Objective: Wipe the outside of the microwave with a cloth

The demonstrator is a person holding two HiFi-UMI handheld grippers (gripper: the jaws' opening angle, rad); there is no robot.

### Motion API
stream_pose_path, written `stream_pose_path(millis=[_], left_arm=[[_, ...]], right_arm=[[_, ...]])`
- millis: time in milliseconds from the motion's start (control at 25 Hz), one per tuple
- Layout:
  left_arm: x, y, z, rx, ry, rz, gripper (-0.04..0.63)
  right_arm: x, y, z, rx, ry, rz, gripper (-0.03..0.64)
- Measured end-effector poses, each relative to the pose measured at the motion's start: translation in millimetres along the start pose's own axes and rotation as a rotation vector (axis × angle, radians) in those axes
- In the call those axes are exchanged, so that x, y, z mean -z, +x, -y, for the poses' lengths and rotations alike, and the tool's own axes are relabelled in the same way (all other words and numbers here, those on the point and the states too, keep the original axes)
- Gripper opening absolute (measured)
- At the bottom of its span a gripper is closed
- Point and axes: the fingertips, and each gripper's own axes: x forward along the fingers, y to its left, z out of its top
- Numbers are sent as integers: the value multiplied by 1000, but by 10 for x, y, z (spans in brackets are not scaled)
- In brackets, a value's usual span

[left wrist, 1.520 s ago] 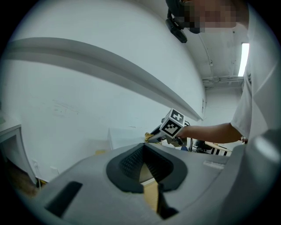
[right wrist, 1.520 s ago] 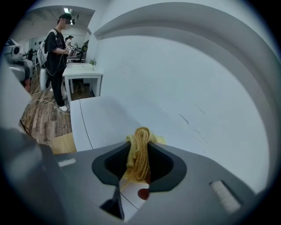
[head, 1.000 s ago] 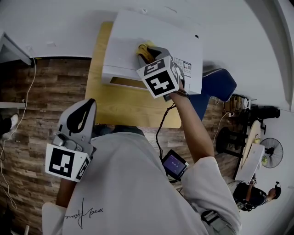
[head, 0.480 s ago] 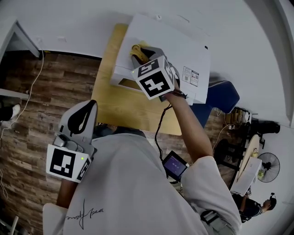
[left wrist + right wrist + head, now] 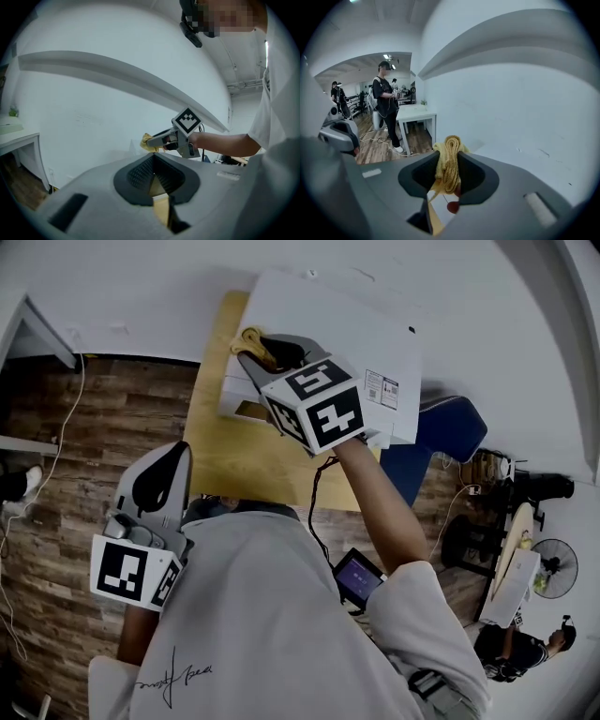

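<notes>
A white microwave (image 5: 347,315) stands on a wooden table (image 5: 244,451) against the wall. My right gripper (image 5: 251,346) is shut on a folded yellow cloth (image 5: 251,337) and holds it over the microwave's top near its left front corner. The right gripper view shows the yellow cloth (image 5: 447,161) pinched between the jaws, with the white top of the microwave (image 5: 525,154) just beyond. My left gripper (image 5: 157,474) hangs low by my body, away from the table, its jaws closed with nothing in them. In the left gripper view the right gripper (image 5: 173,138) and cloth (image 5: 147,142) appear ahead.
A blue chair (image 5: 441,432) stands right of the table. A white desk (image 5: 415,115) and people stand further back in the room. Cables lie on the wood floor (image 5: 56,456). A phone-like device (image 5: 356,577) hangs at my waist.
My right gripper has carried the cloth leftward across the microwave's top toward its left front corner. The left gripper has barely moved.
</notes>
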Motion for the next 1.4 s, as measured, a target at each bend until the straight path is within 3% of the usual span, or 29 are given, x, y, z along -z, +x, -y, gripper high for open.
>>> stream_pose_path(millis=[320,400,800,1400], left_arm=[[-81,216,257,72,49,5,-5],[-99,262,230,74,80,2,-5],[-111,429,384,154,71,-8,-5],[-108,642,500,218,54,-16,-5]], right_arm=[[-17,-745,347,90,183,154,120],[43,-855,416,128,202,169,120],[462,-1525,600,263,284,224,120],[1037,-2153,478,414,364,276,120]])
